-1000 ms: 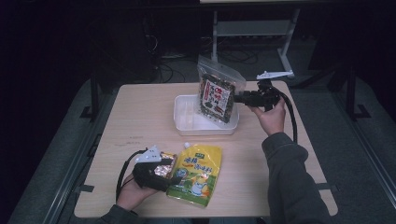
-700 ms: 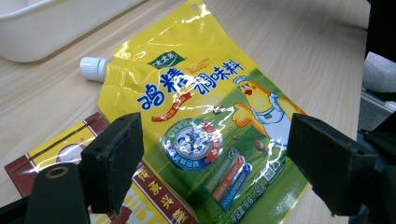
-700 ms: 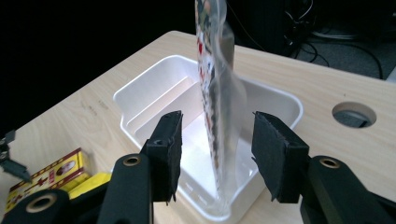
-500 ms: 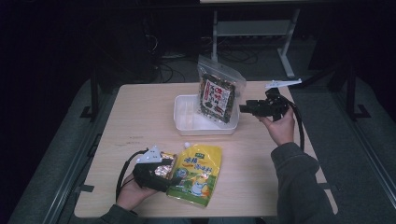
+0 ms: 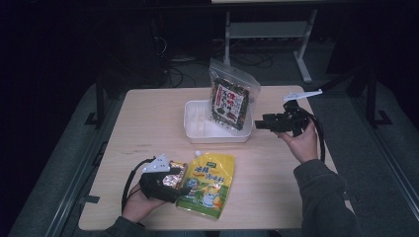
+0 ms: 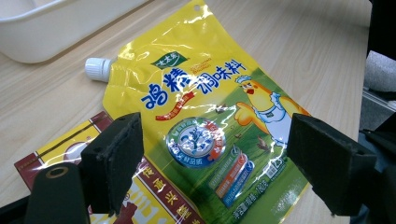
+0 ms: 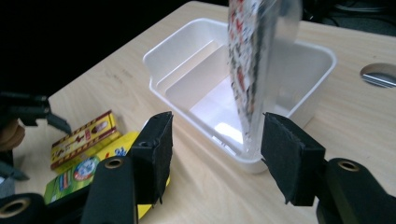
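Upright in the white rectangular plastic tub (image 5: 197, 129) at the far middle of the pale wooden table (image 5: 148, 113), the clear zip-top pouch of dark snack with a red-and-white label (image 5: 231, 101) leans against the tub's right-hand end wall, its bottom edge inside. The right gripper (image 5: 259, 123) hovers just to the pouch's right, a little apart from it; its black jaws have just been opening and stand wide, with nothing pressed between them, though the right gripper view (image 7: 215, 149) looks past them onto the pouch's thin edge (image 7: 252, 70). At the near edge, the left gripper (image 5: 184, 190) rests with its jaws spread over the glossy yellow spouted seasoning pouch with a cartoon chicken (image 6: 205, 116), which lies flat and partly covers a red-and-gold foil sachet (image 6: 70, 149); neither pad visibly presses on either packet.

Judged from these views, the clear pouch is light, thin and floppy, with slick film that may slide between foam pads and a balance easily upset by a nudge. Its stiffer sealed top band looks the safest place to pinch. The yellow pouch seems heavier and saggy; a grip near the white screw cap (image 6: 98, 69) or along a sealed side edge would likely hold best.
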A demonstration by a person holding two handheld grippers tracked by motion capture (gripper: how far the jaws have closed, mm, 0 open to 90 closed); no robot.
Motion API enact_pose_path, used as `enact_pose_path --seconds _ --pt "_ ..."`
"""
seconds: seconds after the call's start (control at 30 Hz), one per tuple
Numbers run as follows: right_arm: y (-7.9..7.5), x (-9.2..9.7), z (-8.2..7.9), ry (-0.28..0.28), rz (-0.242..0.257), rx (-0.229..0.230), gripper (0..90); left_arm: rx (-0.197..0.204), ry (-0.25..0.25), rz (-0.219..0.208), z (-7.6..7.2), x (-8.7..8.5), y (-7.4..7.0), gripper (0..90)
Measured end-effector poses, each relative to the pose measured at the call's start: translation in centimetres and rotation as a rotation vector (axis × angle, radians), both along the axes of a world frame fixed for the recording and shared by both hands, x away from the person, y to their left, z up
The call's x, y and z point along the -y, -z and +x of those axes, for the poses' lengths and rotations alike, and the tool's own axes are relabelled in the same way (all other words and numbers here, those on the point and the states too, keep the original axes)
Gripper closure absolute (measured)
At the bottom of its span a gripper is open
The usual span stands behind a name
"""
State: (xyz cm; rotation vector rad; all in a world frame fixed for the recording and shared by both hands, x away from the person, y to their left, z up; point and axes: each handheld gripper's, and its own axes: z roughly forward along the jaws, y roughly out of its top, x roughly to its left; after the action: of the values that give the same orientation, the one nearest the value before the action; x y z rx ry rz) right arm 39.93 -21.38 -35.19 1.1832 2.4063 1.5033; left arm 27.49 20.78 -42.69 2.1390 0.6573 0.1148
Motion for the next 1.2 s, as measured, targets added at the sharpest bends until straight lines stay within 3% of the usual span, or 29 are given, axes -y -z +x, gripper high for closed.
enact_pose_path --seconds 0.57,1.2 --pt "1.0 -2.0 -4.3 -0.098 -0.030 -0.038 39.7 0.003 0.001 0.003 0.0 0.1 0.0 18.4" --pt "2.4 -2.9 -5.6 -0.127 -0.046 -0.083 39.9 0.002 0.009 0.019 -0.2 0.7 0.1 18.4"
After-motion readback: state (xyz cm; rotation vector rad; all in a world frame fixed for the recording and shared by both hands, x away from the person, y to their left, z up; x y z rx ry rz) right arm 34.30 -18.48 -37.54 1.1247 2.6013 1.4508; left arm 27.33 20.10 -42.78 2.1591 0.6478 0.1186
